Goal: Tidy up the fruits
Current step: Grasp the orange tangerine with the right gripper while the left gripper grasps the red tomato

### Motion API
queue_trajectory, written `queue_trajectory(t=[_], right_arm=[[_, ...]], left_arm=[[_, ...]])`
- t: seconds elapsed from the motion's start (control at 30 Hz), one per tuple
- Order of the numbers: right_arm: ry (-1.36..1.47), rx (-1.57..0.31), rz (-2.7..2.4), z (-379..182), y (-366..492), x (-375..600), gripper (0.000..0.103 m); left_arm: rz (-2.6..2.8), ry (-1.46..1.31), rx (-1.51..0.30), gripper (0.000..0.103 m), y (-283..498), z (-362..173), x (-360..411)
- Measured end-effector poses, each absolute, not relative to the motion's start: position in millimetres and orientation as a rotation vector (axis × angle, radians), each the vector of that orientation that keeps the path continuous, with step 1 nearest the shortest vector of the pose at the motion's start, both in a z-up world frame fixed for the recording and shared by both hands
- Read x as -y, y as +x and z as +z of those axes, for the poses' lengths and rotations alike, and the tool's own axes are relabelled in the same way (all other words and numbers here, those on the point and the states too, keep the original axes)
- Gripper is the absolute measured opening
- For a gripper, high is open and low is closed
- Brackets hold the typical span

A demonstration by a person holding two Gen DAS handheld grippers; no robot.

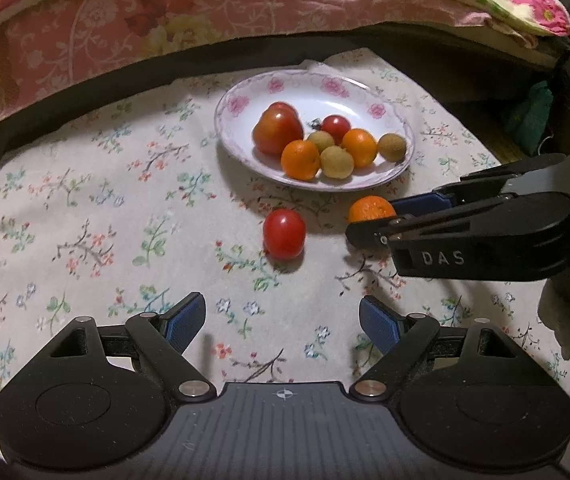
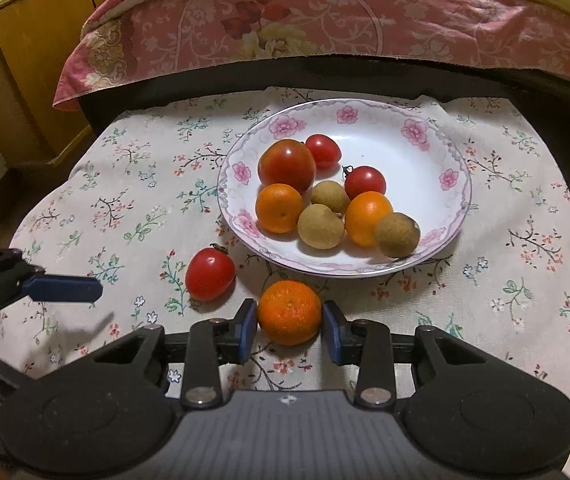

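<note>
We see right gripper (image 2: 289, 325) with blue pads flanking loose mandarin (image 2: 289, 312) on floral cloth (image 2: 125, 208); pads at fruit's sides, tiny gap visible, can't tell if pressing. Left gripper (image 1: 283, 322) spread wide, nothing between pads, over bare cloth. Loose tomato (image 2: 210, 274) just beside mandarin, both near plate (image 2: 437, 152) front rim. Plate holds tomatoes, two mandarins, three longans. We note pink quilt (image 2: 285, 20) behind tabletop.
</note>
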State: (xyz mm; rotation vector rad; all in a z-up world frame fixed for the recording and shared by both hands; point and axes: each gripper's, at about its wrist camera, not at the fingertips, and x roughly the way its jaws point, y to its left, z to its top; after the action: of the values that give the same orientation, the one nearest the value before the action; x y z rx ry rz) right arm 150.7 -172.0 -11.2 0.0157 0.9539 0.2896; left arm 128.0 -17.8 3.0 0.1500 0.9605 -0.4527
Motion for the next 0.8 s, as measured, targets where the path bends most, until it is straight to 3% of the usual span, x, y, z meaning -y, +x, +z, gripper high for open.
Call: queue_trajectory(t=[0.27, 0.43, 0.8], right_arm=[[0.049, -0.953, 0.275, -6.7, 145.3, 190.8, 0.035], [0.071, -0.968, 0.261, -8.2, 145.4, 201.7, 0.035], [0.076, -0.98, 0.26, -11.8, 145.4, 205.7, 0.035]], left_arm=[[-0.45, 0.178, -0.886, 0.085, 139.1, 2.6, 32.3], [-0.422, 0.17, -0.88, 0.069, 153.3, -5.2, 39.2], [-0.382, 0.143, -0.899, 0.045, 166.4, -21.0, 43.8]])
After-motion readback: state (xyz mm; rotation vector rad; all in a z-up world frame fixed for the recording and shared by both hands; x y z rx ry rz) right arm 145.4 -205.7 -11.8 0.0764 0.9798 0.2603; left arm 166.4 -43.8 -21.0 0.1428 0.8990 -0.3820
